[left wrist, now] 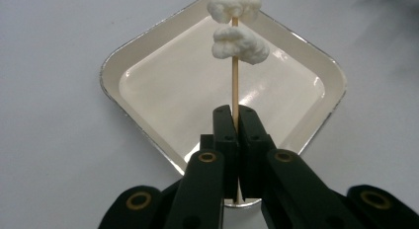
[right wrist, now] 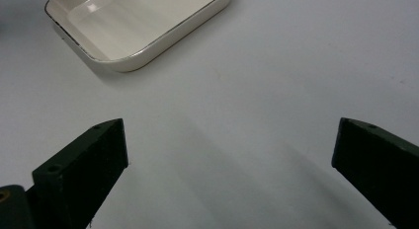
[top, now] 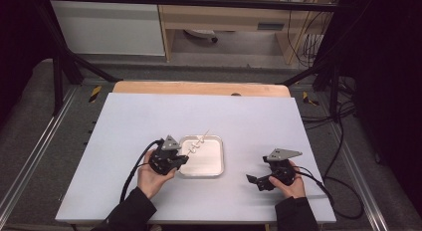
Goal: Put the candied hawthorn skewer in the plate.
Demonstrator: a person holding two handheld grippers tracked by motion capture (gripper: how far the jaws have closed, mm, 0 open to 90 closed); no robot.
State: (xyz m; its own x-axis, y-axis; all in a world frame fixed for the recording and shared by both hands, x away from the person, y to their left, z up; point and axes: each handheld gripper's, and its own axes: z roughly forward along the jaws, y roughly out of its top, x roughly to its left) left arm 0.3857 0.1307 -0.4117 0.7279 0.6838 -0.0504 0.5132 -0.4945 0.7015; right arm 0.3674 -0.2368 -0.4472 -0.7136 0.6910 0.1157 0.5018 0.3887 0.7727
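1 tray [left wrist: 123,58], 1 skewer [left wrist: 235,86], 2 marshmallows [left wrist: 239,44].

Tabletop [top: 149,121]: pale, matte white-grey sheet, with a strip of bare wood [top: 199,87] showing along its far edge. One thing lies directly on it: a shallow square tray [top: 214,166], cream inside with a silvery rim, rounded corners, set near the middle, a little toward the near edge. Surface around it bare.
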